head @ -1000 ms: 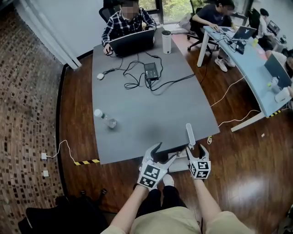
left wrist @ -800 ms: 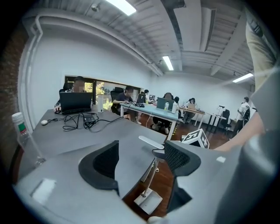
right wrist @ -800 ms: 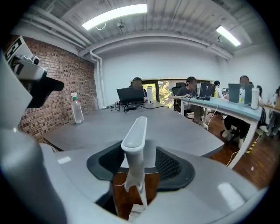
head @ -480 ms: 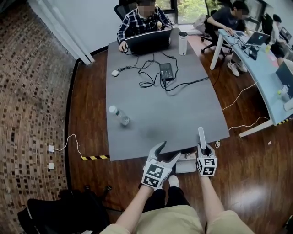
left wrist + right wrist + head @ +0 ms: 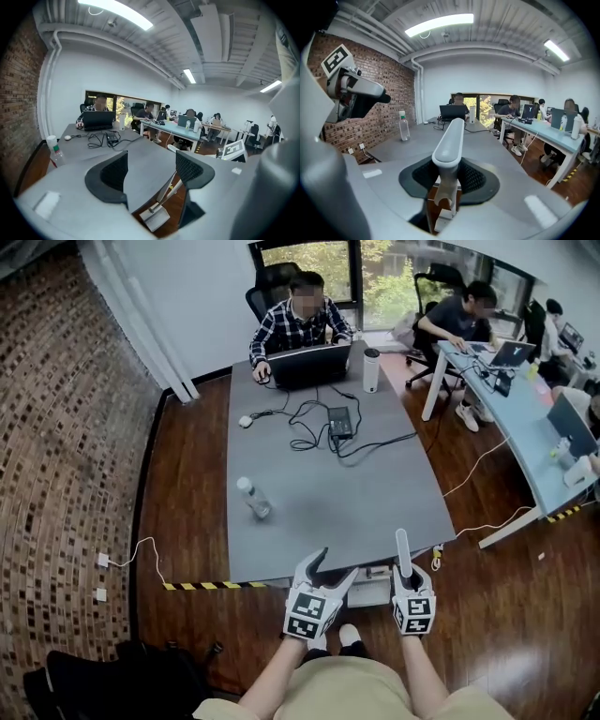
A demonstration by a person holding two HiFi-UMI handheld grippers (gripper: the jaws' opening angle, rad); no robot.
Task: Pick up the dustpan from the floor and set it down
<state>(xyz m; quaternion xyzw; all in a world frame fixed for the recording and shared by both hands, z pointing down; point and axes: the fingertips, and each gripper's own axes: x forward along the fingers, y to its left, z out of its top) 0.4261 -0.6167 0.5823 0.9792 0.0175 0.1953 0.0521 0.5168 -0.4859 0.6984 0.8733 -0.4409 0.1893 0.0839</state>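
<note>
Now the right gripper has its fingers squeezed shut on the dustpan. They pinch its long pale handle. The handle sticks up past the fingers, and from the head view its top sits over the near edge of the big grey desk. The low end of the dustpan hangs down below the fingers, close to the desk's edge and above the dark wood floor. I cannot tell if it touches the floor.

The left gripper is just beside the right one, on the other side of the handle. Its fingers are partly open and have just been closing a little. Nothing is between them, only the desk edge and the floor seen through the gap. The left gripper does not touch the dustpan.

A water bottle lies on the desk, well away from both grippers. At the far end of the desk, a person sits at a laptop, and black cables curl on the desk near it. The white shoes of the person holding the grippers show on the floor just below the two grippers.
</note>
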